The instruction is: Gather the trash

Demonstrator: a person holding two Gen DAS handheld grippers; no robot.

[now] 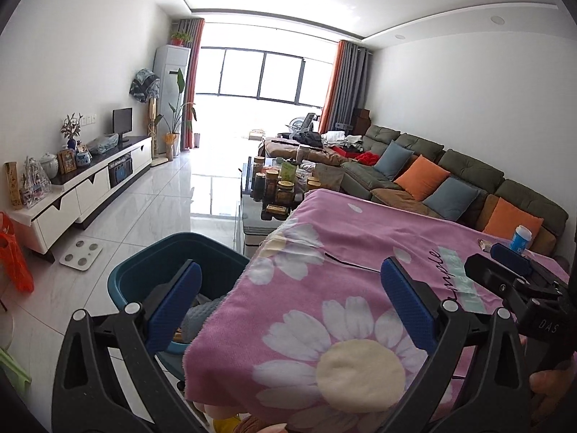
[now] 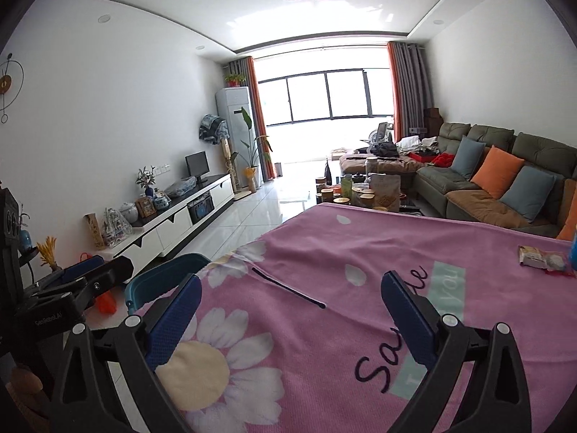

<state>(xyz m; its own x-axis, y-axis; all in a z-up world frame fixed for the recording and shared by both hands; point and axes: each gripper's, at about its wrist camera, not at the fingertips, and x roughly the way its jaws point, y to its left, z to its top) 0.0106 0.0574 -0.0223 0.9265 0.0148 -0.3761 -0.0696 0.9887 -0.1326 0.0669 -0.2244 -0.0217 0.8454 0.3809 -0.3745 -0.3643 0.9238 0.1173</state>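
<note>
I hold both grippers wide and empty over the pink blanket [image 2: 360, 252]: left gripper [image 1: 288, 299], right gripper [image 2: 290, 303]. The wrappers [image 2: 544, 258] lie far right on it; the bin [image 1: 202, 263] stands beside its left edge

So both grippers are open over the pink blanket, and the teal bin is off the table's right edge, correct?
Not quite: the teal bin stands off the table's left edge, not the right, as the left wrist view shows. The rest holds: the left gripper and right gripper are both open over the pink blanket.
</note>
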